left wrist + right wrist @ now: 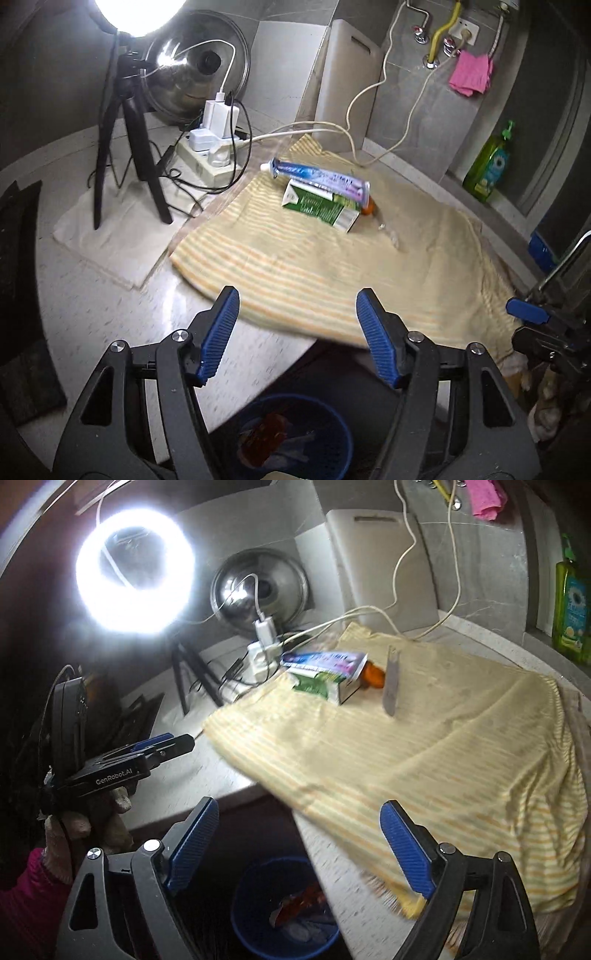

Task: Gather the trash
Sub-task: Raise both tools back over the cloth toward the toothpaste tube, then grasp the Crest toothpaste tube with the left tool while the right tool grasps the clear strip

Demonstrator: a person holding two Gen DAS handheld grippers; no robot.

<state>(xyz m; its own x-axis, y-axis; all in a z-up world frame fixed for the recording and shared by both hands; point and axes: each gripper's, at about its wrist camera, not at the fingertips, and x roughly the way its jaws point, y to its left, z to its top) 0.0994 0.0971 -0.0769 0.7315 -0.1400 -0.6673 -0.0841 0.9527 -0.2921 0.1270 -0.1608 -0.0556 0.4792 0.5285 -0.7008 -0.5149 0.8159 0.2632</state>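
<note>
A blue-and-purple toothpaste tube [317,177] lies across a green-and-white carton [321,208] on a yellow striped towel [332,266]; an orange item [368,208] sits behind them. The tube [325,661], carton [321,685], orange item [373,675] and a clear plastic piece [390,681] also show in the right wrist view. A blue waste basket [295,435] with wrappers stands on the floor below the counter edge, also in the right wrist view [284,908]. My left gripper [297,332] is open and empty above the basket. My right gripper [299,845] is open and empty.
A ring light [135,570] on a tripod [133,140], a power strip with chargers [210,147] and cables stand at the back left. A pot lid [199,70], a cutting board [347,85] and a green soap bottle [489,162] line the wall.
</note>
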